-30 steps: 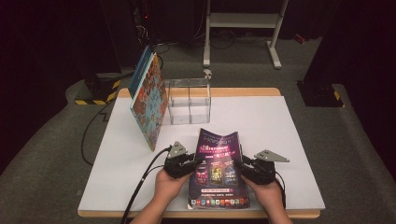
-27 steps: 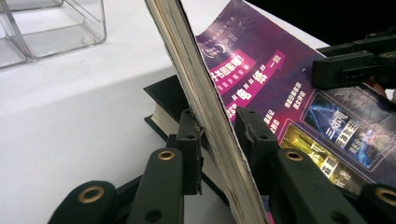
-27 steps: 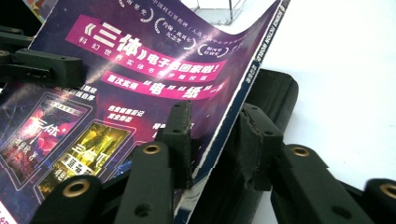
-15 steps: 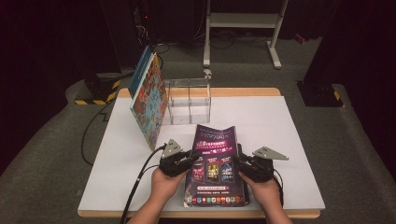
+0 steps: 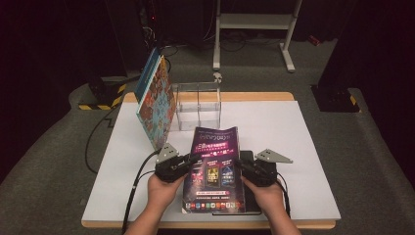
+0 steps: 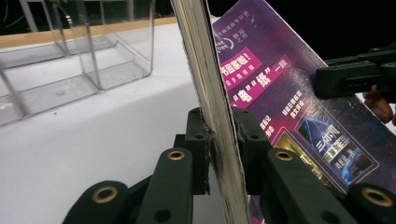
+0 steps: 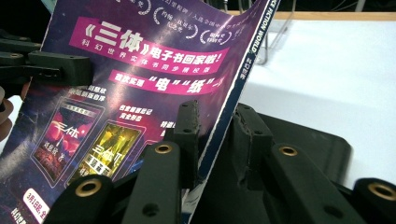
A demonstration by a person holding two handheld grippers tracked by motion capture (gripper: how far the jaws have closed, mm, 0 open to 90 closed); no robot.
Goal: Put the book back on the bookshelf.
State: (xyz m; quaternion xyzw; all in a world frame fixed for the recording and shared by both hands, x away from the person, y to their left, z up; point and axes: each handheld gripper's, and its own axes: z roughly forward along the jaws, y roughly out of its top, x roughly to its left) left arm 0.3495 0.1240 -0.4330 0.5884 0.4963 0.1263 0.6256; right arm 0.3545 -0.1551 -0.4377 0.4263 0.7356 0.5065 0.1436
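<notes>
High view, hands: the left hand (image 5: 164,188) and right hand (image 5: 266,193) came in from the near edge, each with a gripper on one side of a purple magazine (image 5: 214,169).
Left gripper (image 5: 192,161): its jaws had just been closing and were clamped on the magazine's page-side edge; in the left gripper view the pads (image 6: 198,140) pressed the stack of pages from both sides.
Right gripper (image 5: 241,165): its jaws had also just been closing and were clamped on the spine-side edge; in the right gripper view the pads (image 7: 187,123) pinched the cover beside the spine.
Magazine: held between the two grippers, its far end tilted up from the white table (image 5: 293,127) and its near end low by the table's front edge.
Under the right gripper: a black pad (image 7: 322,144) lay flat on the table, partly beneath the magazine.
Beyond the grippers: a clear divided holder (image 5: 198,105) stood unfilled; to its left a colourful book (image 5: 155,105) leaned upright.
Progress, judged: the two-sided grasp looked done and the lift begun; carrying the magazine onward, probably to the holder, and letting go remained.
</notes>
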